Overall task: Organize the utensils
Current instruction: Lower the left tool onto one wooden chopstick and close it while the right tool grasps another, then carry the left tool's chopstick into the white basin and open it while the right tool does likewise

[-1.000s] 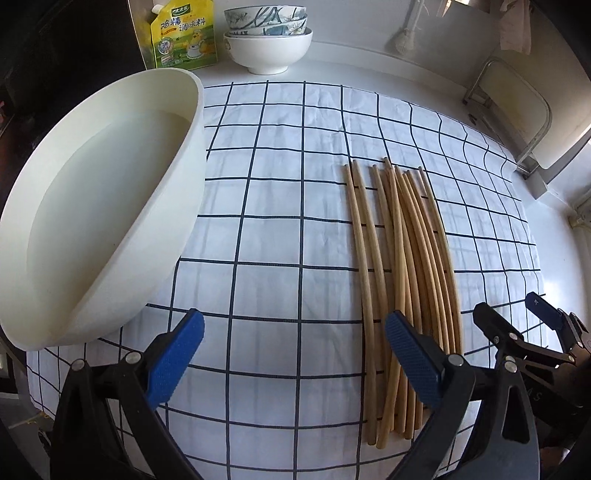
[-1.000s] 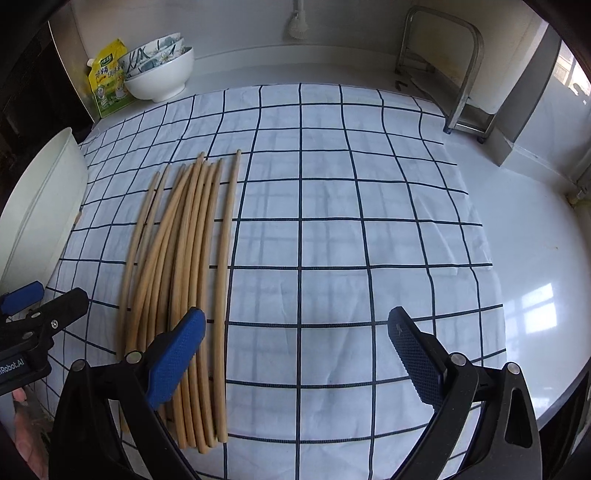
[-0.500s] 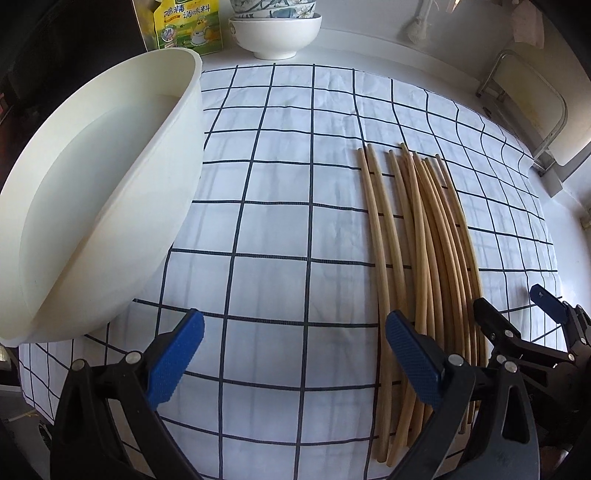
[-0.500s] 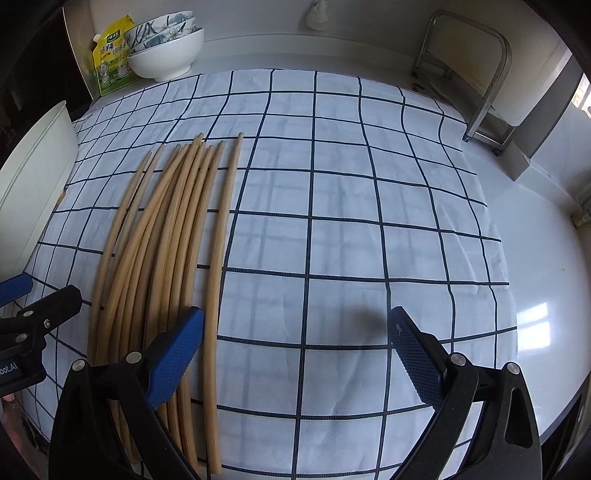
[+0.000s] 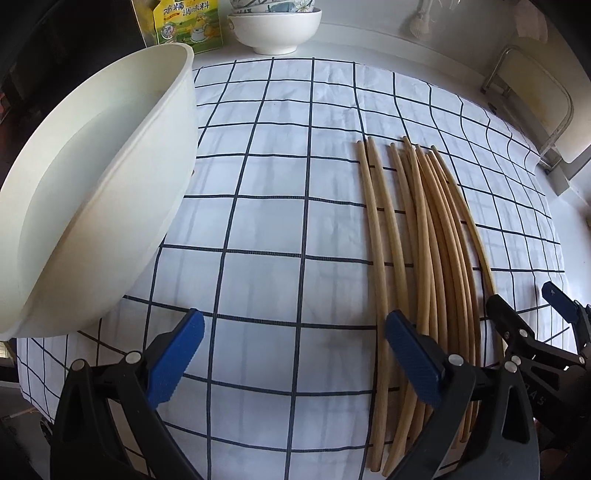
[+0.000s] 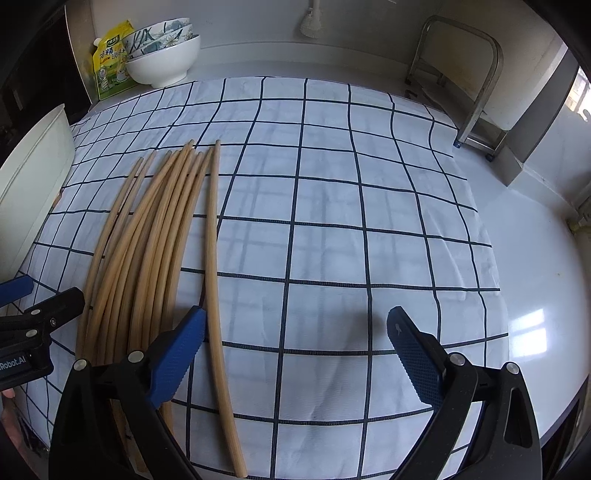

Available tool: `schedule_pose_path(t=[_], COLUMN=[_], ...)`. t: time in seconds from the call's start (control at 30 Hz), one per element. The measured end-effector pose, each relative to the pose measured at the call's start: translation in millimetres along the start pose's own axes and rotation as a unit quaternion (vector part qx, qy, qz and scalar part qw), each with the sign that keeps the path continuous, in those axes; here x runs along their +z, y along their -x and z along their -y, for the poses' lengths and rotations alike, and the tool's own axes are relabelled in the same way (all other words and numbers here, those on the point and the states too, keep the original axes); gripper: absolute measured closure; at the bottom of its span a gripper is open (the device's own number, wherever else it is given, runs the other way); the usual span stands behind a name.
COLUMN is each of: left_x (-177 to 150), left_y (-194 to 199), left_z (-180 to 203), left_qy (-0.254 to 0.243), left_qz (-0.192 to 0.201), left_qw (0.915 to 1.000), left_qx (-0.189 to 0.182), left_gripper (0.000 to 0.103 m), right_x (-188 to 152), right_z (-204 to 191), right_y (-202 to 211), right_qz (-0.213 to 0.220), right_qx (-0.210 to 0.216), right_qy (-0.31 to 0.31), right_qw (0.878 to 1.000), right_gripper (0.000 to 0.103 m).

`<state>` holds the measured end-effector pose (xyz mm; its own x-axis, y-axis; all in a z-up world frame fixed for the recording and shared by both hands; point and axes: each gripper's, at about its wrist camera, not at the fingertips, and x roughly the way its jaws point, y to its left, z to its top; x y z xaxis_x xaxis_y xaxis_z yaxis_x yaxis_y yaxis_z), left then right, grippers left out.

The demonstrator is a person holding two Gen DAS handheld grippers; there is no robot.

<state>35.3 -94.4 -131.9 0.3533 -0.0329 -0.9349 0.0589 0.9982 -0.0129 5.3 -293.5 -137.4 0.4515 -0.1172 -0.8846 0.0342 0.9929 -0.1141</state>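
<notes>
Several long wooden chopsticks [image 5: 424, 258] lie side by side on a white checked cloth [image 5: 266, 229]; they also show in the right wrist view [image 6: 155, 251]. One chopstick [image 6: 213, 266] lies slightly apart at the bundle's right. A large white oval tub [image 5: 85, 177] stands at the left. My left gripper [image 5: 295, 354] is open and empty, its right finger over the near ends of the chopsticks. My right gripper [image 6: 295, 350] is open and empty, its left finger beside the separate chopstick. Each gripper shows at the edge of the other's view.
Stacked bowls [image 5: 275, 26] and a yellow-green seasoning pouch [image 5: 184, 22] stand at the back by the wall. A metal rack [image 6: 461, 74] stands at the back right. The white counter [image 6: 535, 277] extends to the right of the cloth.
Both grippers have moved forward and lower toward the cloth; the chopsticks and the tub look nearer. Both stay open. Nothing on the cloth has moved.
</notes>
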Motion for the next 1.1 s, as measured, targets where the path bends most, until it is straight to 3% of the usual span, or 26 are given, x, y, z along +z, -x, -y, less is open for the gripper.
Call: schedule_pose_path(t=[0.1,0.3,0.47,0.5,0.67,0.7,0.93,1.1], left_x=[0,4,9,10,16,15,21,31], left_y=[1,-1,-3,-3,-2,-2,5,33], left_z=[2,10,25,25,25,26,25,19], left_qy=[-0.012,-0.021,-0.039,-0.04,-0.048,-0.051,-0.048,-0.054], left_qz=[0.005,-0.004,-0.002,-0.002,-0.001,-0.004,-0.015,0.007], left_qw=[0.9999,0.9996,0.9992,0.9991,0.9985,0.9982,0.9971,0.9956], left_qx=[0.004,-0.021,-0.011,-0.012,-0.024,-0.031,-0.057,-0.076], left_gripper=[0.008,0.022,0.045,0.049,0.092,0.094,0.096,0.096], right_x=[0,3,6,7,11,12,12,18], right_z=[-5,-13,-18,-19,-32,-33,-14,-6], right_y=[1,3,3,3,5,5,6,30], right_qz=[0.006,0.016,0.015,0.014,0.01,0.009,-0.008,0.004], right_qx=[-0.001,0.02,0.04,0.046,0.064,0.063,0.089,0.09], right_qy=[0.01,0.025,0.033,0.036,0.057,0.058,0.007,-0.018], right_qw=[1.0,0.999,0.999,0.998,0.996,0.996,0.996,0.996], right_gripper=[0.01,0.033,0.048,0.054,0.084,0.097,0.097,0.097])
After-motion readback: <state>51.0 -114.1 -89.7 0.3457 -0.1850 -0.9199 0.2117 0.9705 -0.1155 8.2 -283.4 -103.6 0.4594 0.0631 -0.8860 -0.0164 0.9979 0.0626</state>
